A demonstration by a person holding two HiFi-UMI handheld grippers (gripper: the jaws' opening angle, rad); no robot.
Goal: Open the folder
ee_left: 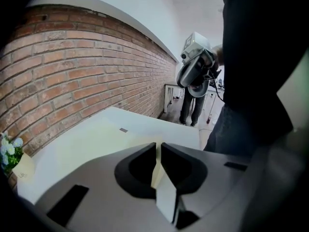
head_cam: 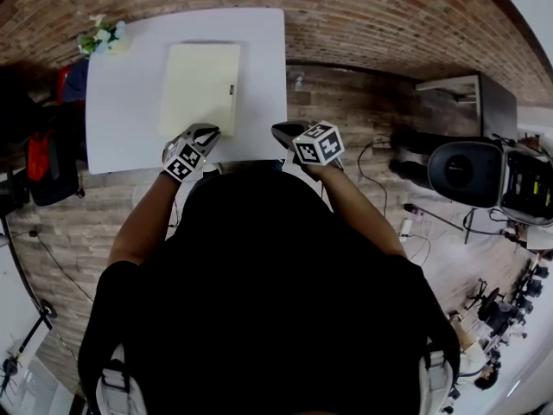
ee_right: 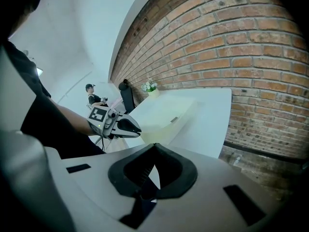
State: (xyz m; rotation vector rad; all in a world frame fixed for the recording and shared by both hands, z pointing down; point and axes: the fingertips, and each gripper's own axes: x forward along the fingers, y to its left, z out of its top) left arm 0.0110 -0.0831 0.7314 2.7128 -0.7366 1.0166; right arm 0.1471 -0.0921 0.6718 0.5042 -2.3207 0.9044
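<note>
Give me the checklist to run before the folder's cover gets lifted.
1. Folder lies flat and closed on the table: ok.
2. Left claw shut on the folder's near edge: ok, a pale sliver sits in its grip.
3. Right claw clear of the folder: ok, shut, empty, off to the side.
4. Flowers out of the cover's way: ok, at the table's far corner.
5. Which side the cover hinges on: cannot tell.

Bright, even light — heavy fisheye warping at edges.
</note>
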